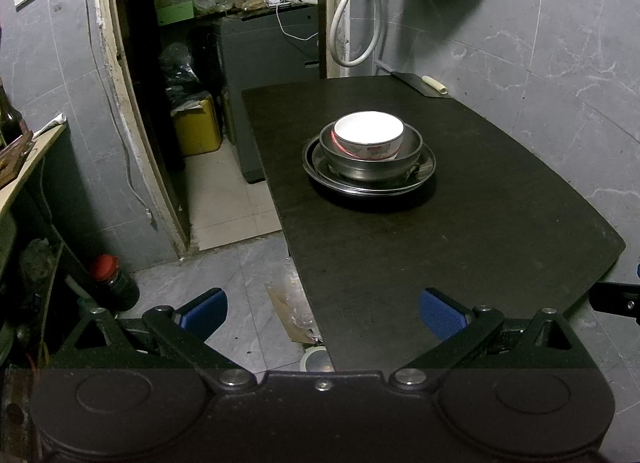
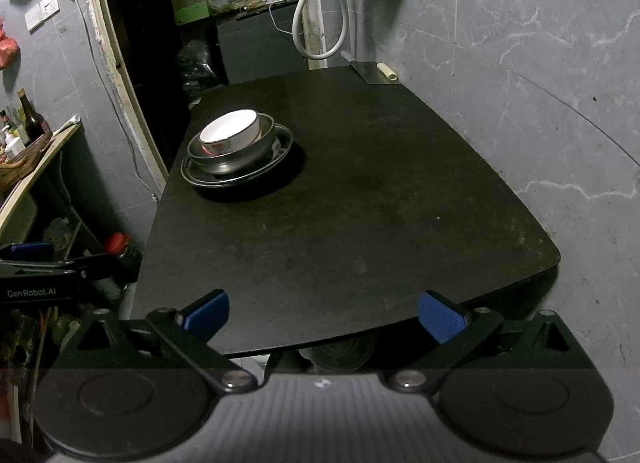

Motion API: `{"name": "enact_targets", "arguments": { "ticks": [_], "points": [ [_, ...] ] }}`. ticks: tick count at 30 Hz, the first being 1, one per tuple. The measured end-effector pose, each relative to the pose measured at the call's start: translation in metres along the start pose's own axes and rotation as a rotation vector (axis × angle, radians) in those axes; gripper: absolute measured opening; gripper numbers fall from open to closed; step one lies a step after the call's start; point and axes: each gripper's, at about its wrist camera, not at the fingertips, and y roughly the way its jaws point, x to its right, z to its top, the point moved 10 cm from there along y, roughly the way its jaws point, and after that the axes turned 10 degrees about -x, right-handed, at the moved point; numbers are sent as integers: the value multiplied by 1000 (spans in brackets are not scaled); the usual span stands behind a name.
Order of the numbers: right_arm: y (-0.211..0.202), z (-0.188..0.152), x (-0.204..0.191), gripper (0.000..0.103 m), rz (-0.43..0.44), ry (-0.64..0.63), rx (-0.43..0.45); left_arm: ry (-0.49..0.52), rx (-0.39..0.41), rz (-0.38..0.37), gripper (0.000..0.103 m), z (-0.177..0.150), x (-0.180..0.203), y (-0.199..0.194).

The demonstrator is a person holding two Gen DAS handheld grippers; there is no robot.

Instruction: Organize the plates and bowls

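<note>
The dishes are sitting stacked toward the far left part of the dark counter (image 1: 460, 247): a white bowl (image 1: 368, 131) is nesting inside a steel bowl (image 1: 372, 163), which is resting on a steel plate (image 1: 320, 167) (there may be more than one plate underneath, the rims are hard to separate). The left tongs (image 1: 323, 309) are hanging spread wide with nothing between the blue pads (image 1: 442, 313), over the counter's near left corner, well apart from the stack. The right tongs (image 2: 323, 313) are likewise gaping and empty, hovering at the near edge. Bare counter is lying between both tongs and the stack. At the far corner a cleaver (image 1: 416, 83) with a pale handle is lying against the marbled wall (image 1: 540, 63). A white hose (image 1: 352, 23) is looping down beside the doorway. On the floor to the left a red-capped bottle (image 1: 114, 283) is standing, with crumpled plastic wrap (image 1: 296, 303) lying near the counter's edge.
</note>
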Motion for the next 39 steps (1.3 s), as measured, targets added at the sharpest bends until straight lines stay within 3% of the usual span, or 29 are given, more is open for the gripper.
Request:
{"name": "enact_targets", "arguments": {
  "ticks": [39],
  "points": [
    [-3,0,-10,103,-28,14,2,11,10,-24,102,7,-7,1]
  ]
}}
